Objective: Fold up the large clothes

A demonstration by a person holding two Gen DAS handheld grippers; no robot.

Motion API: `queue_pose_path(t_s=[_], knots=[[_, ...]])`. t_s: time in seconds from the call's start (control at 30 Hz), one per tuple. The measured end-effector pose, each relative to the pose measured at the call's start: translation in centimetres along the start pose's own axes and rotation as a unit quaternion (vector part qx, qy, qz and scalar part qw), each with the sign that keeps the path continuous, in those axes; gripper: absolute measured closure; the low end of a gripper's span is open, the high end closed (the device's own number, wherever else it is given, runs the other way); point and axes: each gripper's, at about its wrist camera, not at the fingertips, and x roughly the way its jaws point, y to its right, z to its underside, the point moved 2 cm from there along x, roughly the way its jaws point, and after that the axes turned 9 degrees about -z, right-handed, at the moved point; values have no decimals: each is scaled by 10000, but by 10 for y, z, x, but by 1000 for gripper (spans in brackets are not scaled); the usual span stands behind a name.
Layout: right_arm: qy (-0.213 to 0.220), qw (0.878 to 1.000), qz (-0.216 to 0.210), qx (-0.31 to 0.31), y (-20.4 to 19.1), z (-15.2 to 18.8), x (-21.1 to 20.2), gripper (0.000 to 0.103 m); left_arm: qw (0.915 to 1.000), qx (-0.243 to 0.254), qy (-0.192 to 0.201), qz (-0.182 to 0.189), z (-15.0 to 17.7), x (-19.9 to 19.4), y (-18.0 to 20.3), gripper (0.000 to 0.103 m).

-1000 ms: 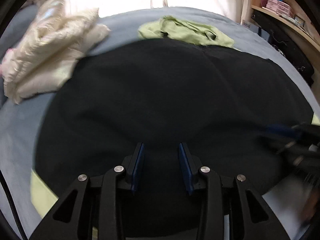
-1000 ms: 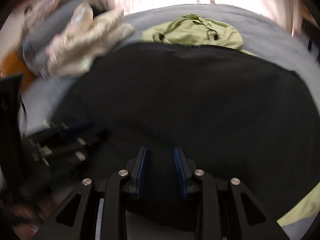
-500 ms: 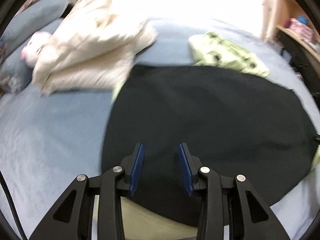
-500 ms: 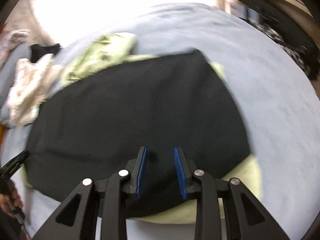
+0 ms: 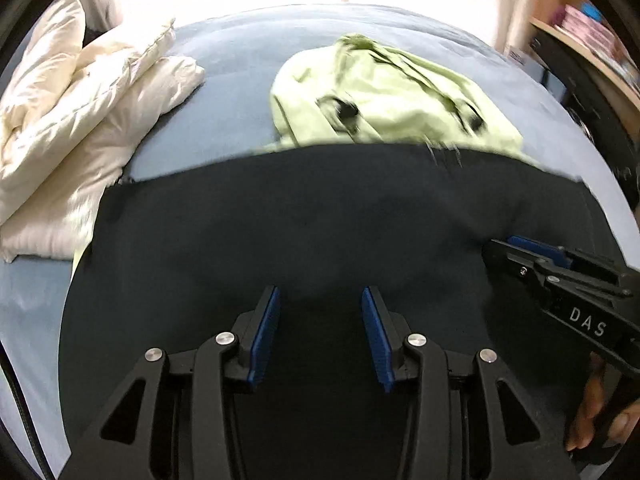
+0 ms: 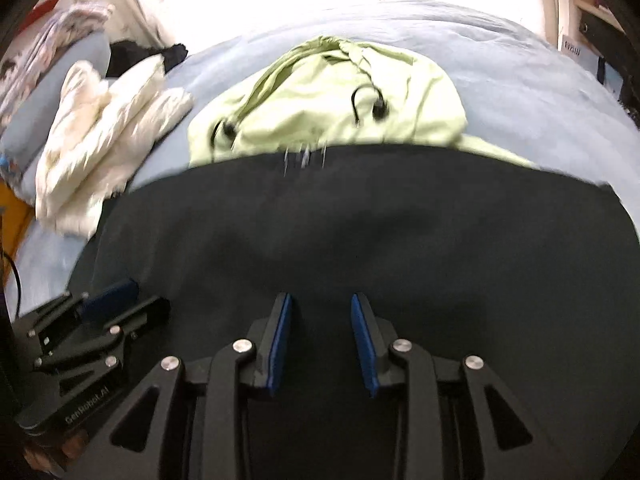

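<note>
A dark garment (image 5: 320,232) is seen spread flat across a blue bed (image 5: 236,92), filling the lower half of both wrist views. Its light green hood (image 6: 328,104), with black drawstrings, is found at twelve o'clock beyond the dark fabric's far edge. A cream quilt (image 5: 88,120) is bunched at ten o'clock on the bed, beside the garment's left edge.

The left gripper (image 5: 320,332) is held above the dark fabric, its jaws partly apart and just opened further; nothing is clamped between the blue pads (image 5: 266,332). The right gripper (image 6: 323,340) is likewise held over the cloth, its jaws moderately apart and just widened, with only fabric seen beneath the gap. In the left view the right gripper is seen at three o'clock; in the right view the left gripper appears at eight o'clock. A shelf (image 5: 588,44) is glimpsed at two o'clock.
</note>
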Motion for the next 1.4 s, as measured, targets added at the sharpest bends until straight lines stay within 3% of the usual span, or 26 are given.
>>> queue_pose_path(t_s=[0.13, 0.27, 0.47, 0.57, 0.63, 0.83, 0.9, 1.03, 1.13, 1.27, 1.4], knots=[[225, 9987, 376, -263, 11, -22, 11, 71, 9995, -295, 80, -118, -26, 21, -12, 63], [339, 9994, 66, -68, 35, -35, 10, 74, 9984, -353, 267, -349, -40, 33, -28, 62], [400, 9982, 456, -27, 78, -40, -8, 74, 9958, -497, 268, -724, -45, 46, -73, 61], [304, 9974, 653, 14, 86, -48, -14, 72, 9965, -449, 198, -675, -53, 45, -83, 60], [170, 9974, 706, 18, 87, -53, -18, 72, 9969, -267, 184, -716, -59, 41, -80, 60], [-50, 9991, 333, 265, 84, -68, -46, 71, 9983, 93, 207, -539, -82, 21, -69, 60], [-98, 9991, 254, 327, 83, -75, -57, 70, 9983, 151, 262, -494, -94, 10, -63, 53], [-6, 9995, 159, 287, 74, -100, -78, 62, 9974, 251, 462, -484, -118, -11, -52, 49], [196, 9992, 141, 303, 71, -124, -89, 50, 9973, 291, 525, -418, -133, -21, -44, 37], [274, 9988, 133, 391, 75, -152, -74, 45, 9985, 231, 453, -223, -155, -11, -36, 34], [158, 9972, 38, 730, 89, -172, -31, 45, 9994, 235, 213, -140, -172, 25, -30, 34]])
